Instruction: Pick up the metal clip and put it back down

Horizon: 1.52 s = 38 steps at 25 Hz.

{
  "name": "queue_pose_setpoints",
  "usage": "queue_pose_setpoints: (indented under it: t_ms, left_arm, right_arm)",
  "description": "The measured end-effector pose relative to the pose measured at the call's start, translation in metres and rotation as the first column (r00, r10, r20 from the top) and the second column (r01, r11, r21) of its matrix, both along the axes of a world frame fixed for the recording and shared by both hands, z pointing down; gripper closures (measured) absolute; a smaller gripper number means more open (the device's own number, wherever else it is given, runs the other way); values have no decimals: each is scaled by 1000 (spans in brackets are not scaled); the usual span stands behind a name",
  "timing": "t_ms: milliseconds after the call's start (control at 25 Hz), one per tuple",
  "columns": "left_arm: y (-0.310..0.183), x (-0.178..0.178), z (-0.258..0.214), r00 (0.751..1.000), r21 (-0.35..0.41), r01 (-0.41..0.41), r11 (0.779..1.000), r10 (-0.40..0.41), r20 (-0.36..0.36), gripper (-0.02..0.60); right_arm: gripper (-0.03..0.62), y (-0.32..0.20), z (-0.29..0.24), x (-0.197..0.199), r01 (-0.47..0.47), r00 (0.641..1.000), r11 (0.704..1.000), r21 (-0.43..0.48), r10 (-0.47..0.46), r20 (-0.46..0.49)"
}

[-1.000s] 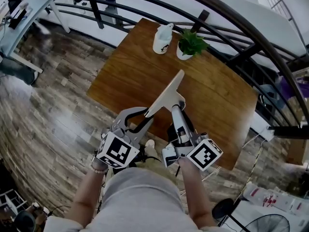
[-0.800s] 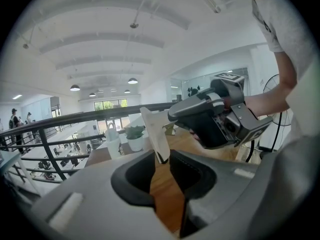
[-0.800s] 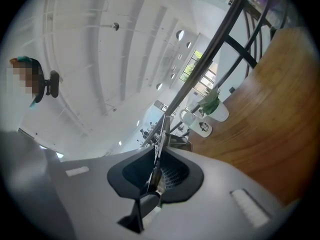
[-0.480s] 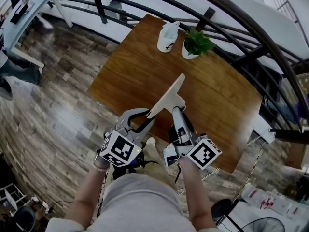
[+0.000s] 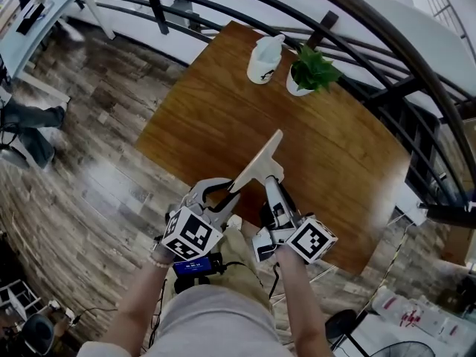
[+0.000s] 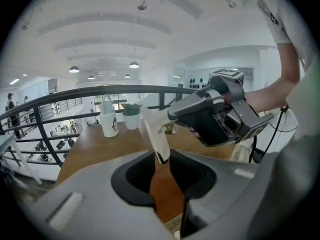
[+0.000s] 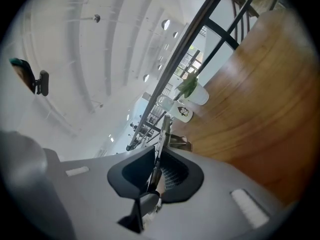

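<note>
Below the head camera, a plank floor [image 5: 82,177] fills the left of the scene, bounded at the top by a dark curved railing [image 5: 372,36]. A brown wooden tabletop [image 5: 223,110] stands against that railing.

At the tabletop's near edge the person holds both tools side by side, each bearing a marker cube. The right gripper [image 5: 269,181] has its fingers drawn narrow on the metal clip [image 5: 259,162]; its own view shows the clip edge-on between the pads. The left gripper [image 5: 219,194] has its fingers spread wide. The clip's lower tip hangs in the gap between them, and no pad can be seen pressing on it.

The clip is a pale T-shaped piece, raised over the tabletop's near part, with its broad end pointing toward the railing. At the far edge of the tabletop stand a white bottle [image 5: 264,59] and, just beside it, a small potted plant [image 5: 312,71].
</note>
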<state>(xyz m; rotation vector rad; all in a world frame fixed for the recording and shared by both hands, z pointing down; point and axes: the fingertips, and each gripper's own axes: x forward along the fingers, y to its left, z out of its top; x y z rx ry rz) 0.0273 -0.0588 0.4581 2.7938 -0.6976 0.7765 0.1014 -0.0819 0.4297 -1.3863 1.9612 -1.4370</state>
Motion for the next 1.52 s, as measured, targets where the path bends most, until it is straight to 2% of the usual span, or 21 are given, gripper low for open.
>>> queue_pose_setpoints:
  t_ms: [280, 480, 680, 1000, 1520]
  left_arm:
    - [-2, 5, 32, 999, -57, -14, 998, 16, 28, 482]
    - [-4, 5, 54, 999, -102, -1, 995, 5, 43, 482]
    - [-7, 2, 76, 998, -146, 18, 989, -8, 69, 482]
    - [-14, 7, 104, 994, -205, 36, 978, -14, 108, 483]
    - [-19, 9, 127, 984, -245, 75, 967, -32, 174, 481]
  right_arm:
    - [539, -2, 36, 6, -17, 1000, 996, -88, 18, 21]
    - [539, -5, 55, 4, -12, 999, 994, -112, 16, 34]
    - [539, -10, 75, 1, 2, 1000, 991, -136, -3, -7]
    - [539, -16, 105, 6, -14, 1000, 980, -199, 15, 4]
    - [539, -19, 129, -1, 27, 1000, 964, -264, -26, 9]
